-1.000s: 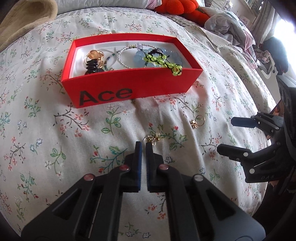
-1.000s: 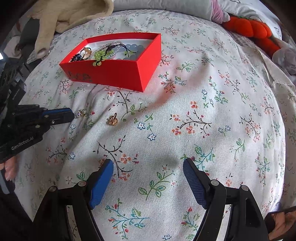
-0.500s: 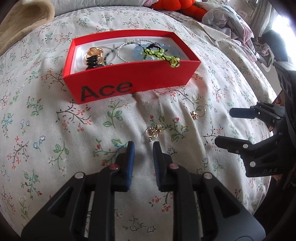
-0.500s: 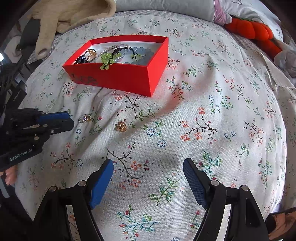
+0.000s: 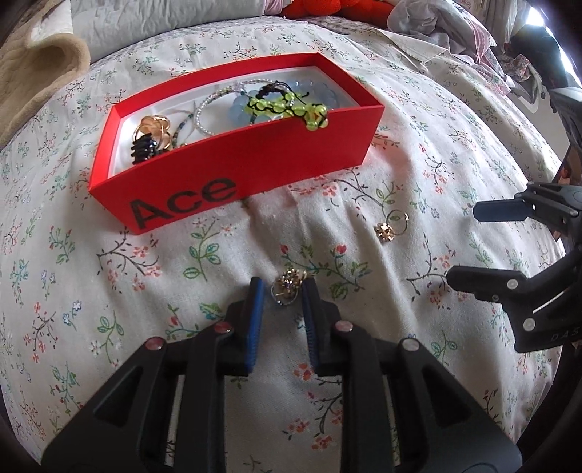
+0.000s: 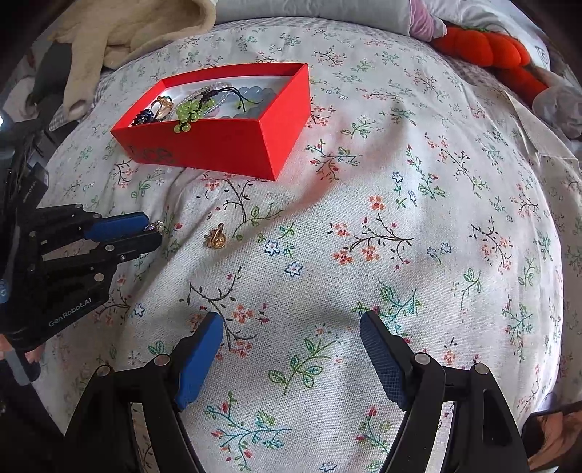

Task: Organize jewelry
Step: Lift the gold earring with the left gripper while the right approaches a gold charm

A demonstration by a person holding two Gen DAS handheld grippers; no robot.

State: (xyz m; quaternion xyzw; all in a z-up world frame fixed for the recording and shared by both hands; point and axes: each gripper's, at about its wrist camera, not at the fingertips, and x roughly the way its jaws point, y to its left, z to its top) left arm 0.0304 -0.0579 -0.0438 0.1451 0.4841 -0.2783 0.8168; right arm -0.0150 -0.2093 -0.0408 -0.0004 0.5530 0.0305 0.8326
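A red box (image 5: 254,171) marked "Ace" sits on the floral bedspread and holds beaded bracelets and rings; it also shows in the right wrist view (image 6: 225,145). A jewelled ring (image 5: 287,287) lies on the cloth between the tips of my left gripper (image 5: 280,291), whose jaws are open a little around it. It peeks out at the left gripper's tips in the right wrist view (image 6: 156,227). A gold ring (image 5: 391,225) lies to the right, also seen in the right wrist view (image 6: 216,238). My right gripper (image 6: 291,327) is wide open and empty, low over the cloth.
A beige blanket (image 6: 127,32) lies at the back left. An orange plush toy (image 6: 487,47) and crumpled clothes (image 5: 436,18) lie at the back right. The bed falls away at the right edge (image 5: 538,174).
My left gripper opened from shut and moved forward, so its tips now stand on either side of the jewelled ring. My right gripper stayed wide open and drew back slightly.
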